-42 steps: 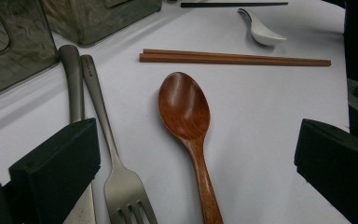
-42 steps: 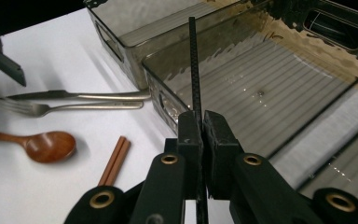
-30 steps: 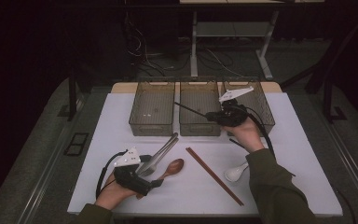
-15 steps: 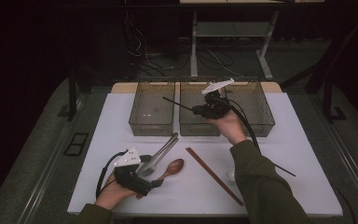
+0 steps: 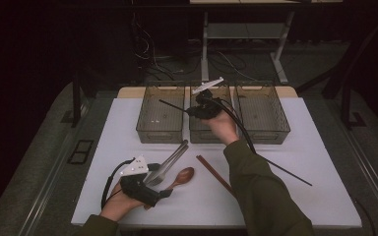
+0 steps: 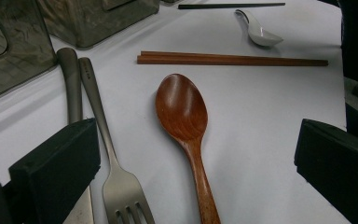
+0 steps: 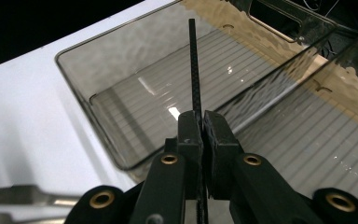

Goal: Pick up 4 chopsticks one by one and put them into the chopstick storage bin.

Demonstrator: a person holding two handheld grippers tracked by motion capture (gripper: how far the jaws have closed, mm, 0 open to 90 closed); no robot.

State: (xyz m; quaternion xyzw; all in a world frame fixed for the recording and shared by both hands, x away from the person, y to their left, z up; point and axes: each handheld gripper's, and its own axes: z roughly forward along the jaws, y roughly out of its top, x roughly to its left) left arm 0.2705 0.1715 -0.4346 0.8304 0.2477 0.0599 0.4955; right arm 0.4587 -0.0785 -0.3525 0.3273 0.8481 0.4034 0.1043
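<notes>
Right gripper (image 7: 200, 122) clamps black chopstick (image 7: 195, 60) over far-left bin (image 5: 161, 112); thin stick could pivot & miss. Left gripper (image 6: 196, 163), jaws apart, near-left by wooden spoon (image 6: 182, 108).

A wooden spoon (image 6: 182, 109) lies on the white tabletop (image 5: 305, 147) between the jaws of the left hand-held gripper (image 5: 145, 189). A metal fork (image 6: 103, 140) lies just to its left, beside another metal handle. Brown chopsticks (image 6: 233, 59) lie beyond the spoon. A white spoon (image 6: 257, 31) sits farther off.
</notes>
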